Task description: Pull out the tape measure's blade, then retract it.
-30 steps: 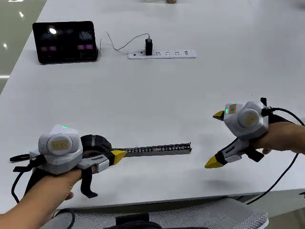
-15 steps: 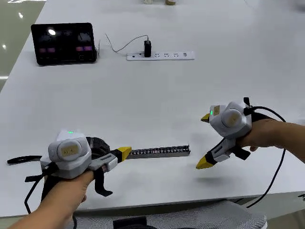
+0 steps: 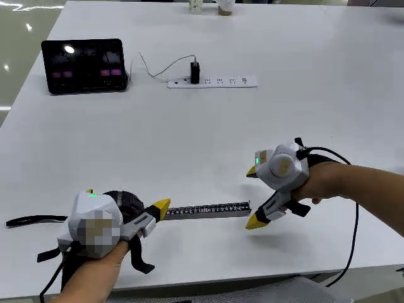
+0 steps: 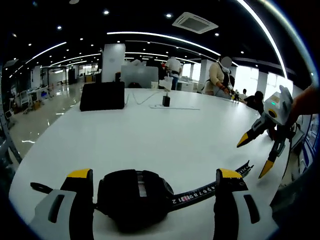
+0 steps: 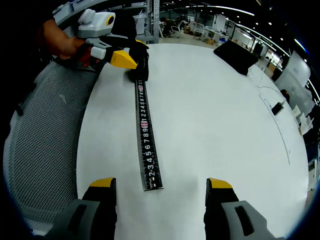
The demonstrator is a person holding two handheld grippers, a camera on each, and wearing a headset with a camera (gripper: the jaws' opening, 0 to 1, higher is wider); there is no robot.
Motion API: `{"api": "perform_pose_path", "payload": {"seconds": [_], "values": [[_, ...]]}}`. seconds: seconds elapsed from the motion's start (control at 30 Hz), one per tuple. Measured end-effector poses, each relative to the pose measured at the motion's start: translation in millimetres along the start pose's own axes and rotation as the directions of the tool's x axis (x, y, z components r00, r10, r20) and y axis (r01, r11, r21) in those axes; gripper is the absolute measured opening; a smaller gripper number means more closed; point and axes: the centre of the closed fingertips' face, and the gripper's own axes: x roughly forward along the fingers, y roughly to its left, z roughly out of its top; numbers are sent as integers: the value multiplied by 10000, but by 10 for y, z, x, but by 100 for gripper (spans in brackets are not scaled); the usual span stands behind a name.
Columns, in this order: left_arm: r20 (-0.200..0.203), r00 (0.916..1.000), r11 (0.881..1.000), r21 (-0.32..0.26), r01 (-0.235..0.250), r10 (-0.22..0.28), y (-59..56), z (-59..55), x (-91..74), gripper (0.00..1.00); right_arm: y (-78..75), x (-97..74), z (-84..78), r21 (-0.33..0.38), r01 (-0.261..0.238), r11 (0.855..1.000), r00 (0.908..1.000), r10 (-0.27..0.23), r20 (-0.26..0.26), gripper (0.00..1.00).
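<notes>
Tape measure case (image 3: 124, 202) sits on table (image 3: 221, 132), bracketed unclamped by wide-jawed left gripper (image 4: 154, 175). Blade (image 3: 208, 209) is left extended, length unchanged. Right gripper (image 3: 254, 196) has been brought to the blade tip, jaws wide. A tip grasp is judged next.

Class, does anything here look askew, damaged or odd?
Nothing stands out. The blade lies flat and straight on the table, its case between the open jaws of the left gripper; the right gripper is open by its tip.
</notes>
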Motion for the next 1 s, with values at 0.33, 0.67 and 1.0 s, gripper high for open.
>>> {"api": "perform_pose_path", "payload": {"seconds": [0.33, 0.67, 1.0], "values": [[-49, 9998, 9998, -82, -174, 174, 41, -53, 4, 99, 95, 63, -53, -204, -514, 9985, 9983, 508, -269, 40], [59, 9996, 9996, -71, -281, 282, 103, -10, 14, 99, 102, 92, -99, -436, -557, 9975, 9972, 534, -516, 21], [-26, 9996, 9996, 89, -286, 286, 112, -44, 19, 97, 97, 92, -124, -610, -418, 9973, 9976, 383, -576, 13]]}}
